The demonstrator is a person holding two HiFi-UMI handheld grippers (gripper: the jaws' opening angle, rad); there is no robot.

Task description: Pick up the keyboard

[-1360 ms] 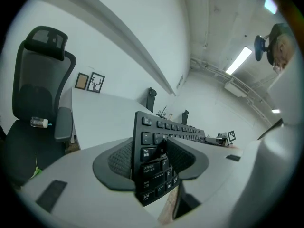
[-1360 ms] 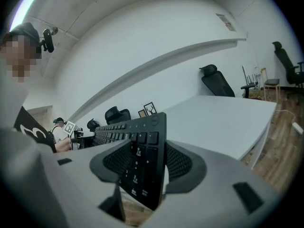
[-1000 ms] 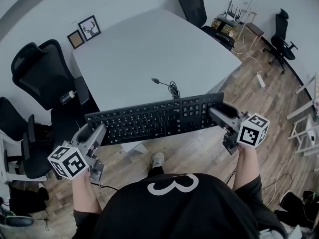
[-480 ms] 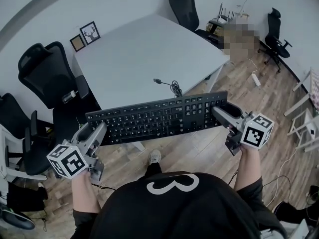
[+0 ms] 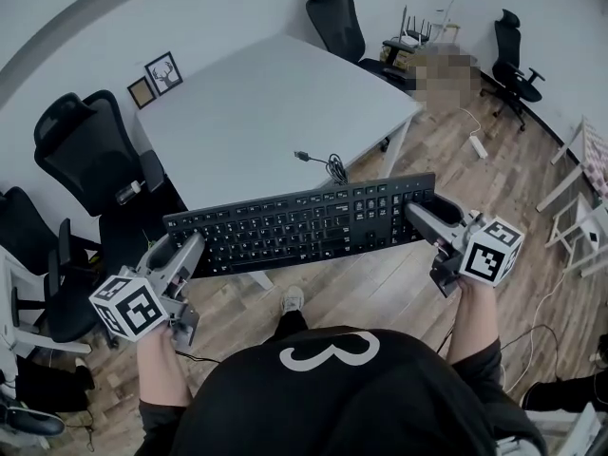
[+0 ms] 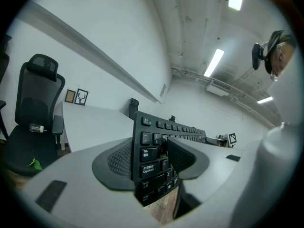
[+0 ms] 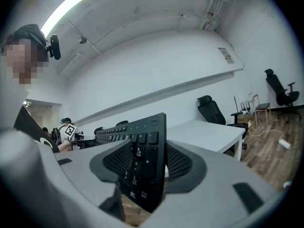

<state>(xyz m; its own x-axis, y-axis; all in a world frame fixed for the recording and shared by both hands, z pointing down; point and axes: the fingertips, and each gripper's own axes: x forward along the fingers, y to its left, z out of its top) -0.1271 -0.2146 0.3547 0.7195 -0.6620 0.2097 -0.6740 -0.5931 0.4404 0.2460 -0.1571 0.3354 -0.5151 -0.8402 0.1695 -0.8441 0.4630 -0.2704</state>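
A long black keyboard (image 5: 299, 223) hangs in the air in front of the white table (image 5: 247, 112), clear of its edge and above the wooden floor. My left gripper (image 5: 193, 251) is shut on the keyboard's left end, and the left gripper view shows its pads (image 6: 122, 161) pressing that end (image 6: 152, 163) from both sides. My right gripper (image 5: 418, 214) is shut on the right end; in the right gripper view the numpad end (image 7: 142, 163) stands edge-on between the jaws. The keyboard's cable (image 5: 328, 167) trails onto the table top in a coil.
Black office chairs stand at the left (image 5: 85, 155) and behind the table (image 5: 337, 22). Another chair (image 5: 508, 50) and a small cluttered stand (image 5: 408, 41) are at the far right. A white frame (image 5: 579, 198) stands at the right edge. Two framed pictures (image 5: 157, 74) lean against the wall.
The keyboard and both grippers keep their place in the view. The table and room have slid up and left behind them, so the table now lies further from the keyboard.
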